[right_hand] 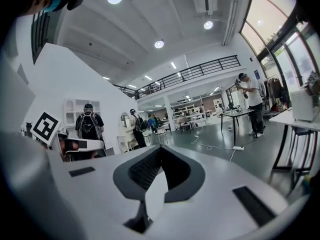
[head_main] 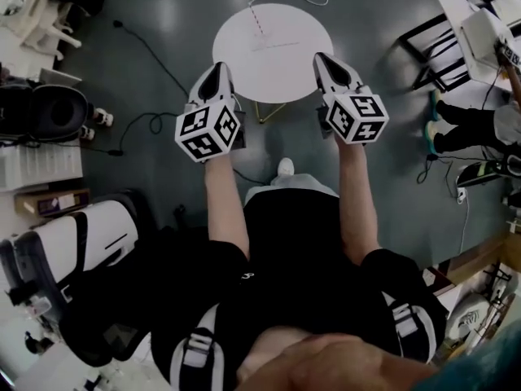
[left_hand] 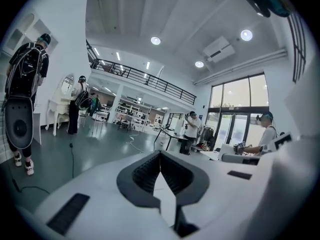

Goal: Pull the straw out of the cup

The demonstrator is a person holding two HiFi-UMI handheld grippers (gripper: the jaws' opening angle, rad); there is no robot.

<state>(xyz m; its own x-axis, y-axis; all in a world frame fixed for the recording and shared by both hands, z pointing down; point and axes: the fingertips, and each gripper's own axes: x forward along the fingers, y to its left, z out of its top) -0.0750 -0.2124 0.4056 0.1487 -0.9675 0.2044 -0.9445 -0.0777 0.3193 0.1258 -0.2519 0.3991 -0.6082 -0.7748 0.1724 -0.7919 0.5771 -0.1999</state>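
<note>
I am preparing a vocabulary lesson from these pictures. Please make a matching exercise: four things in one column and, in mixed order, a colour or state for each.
1 table
2 straw
3 left gripper
4 floor

a thin, striped red and white
b dark grey
c jaws shut, nothing between them
d round, white

Pairs: 1-d, 2-a, 3-c, 4-b.

Smooth white plastic with a soft sheen on both shells, left gripper [head_main: 217, 68] and right gripper [head_main: 324, 59], and black ribbed, rubbery-looking pads [left_hand: 145, 173] inside. The round table [head_main: 285, 65] looks matt, smooth, white. The dark floor [head_main: 383, 23] is polished and glossy, mirroring lights.
</note>
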